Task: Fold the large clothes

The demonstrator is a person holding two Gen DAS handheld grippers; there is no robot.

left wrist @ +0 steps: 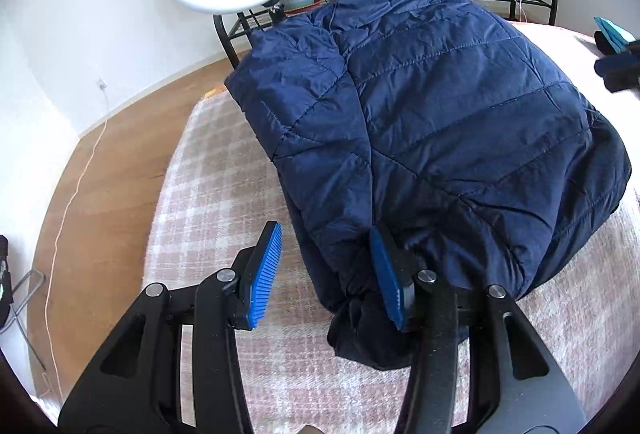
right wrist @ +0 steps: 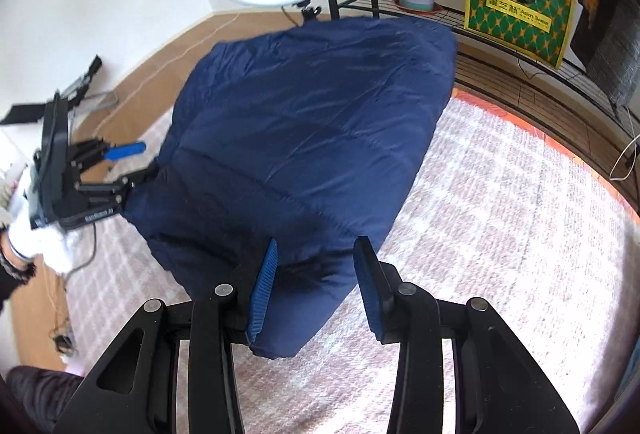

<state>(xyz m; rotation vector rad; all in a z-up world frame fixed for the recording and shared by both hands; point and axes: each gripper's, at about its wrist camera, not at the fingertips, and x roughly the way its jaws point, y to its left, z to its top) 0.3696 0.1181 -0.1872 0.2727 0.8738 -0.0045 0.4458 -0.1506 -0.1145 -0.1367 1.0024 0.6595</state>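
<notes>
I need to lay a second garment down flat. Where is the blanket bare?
Bare plaid blanket lies right of the navy jacket, out to the orange edge. A narrower strip runs between jacket and wooden floor. The middle is crowded: jacket plus both grippers.

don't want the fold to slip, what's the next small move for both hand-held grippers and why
Probably close both on the near edge of the navy quilted puffer jacket before lifting. The left hand-held gripper has only one finger against the fabric; the right hand-held gripper straddles a corner, pads seemingly not pressing, so a lift might drop it.
</notes>
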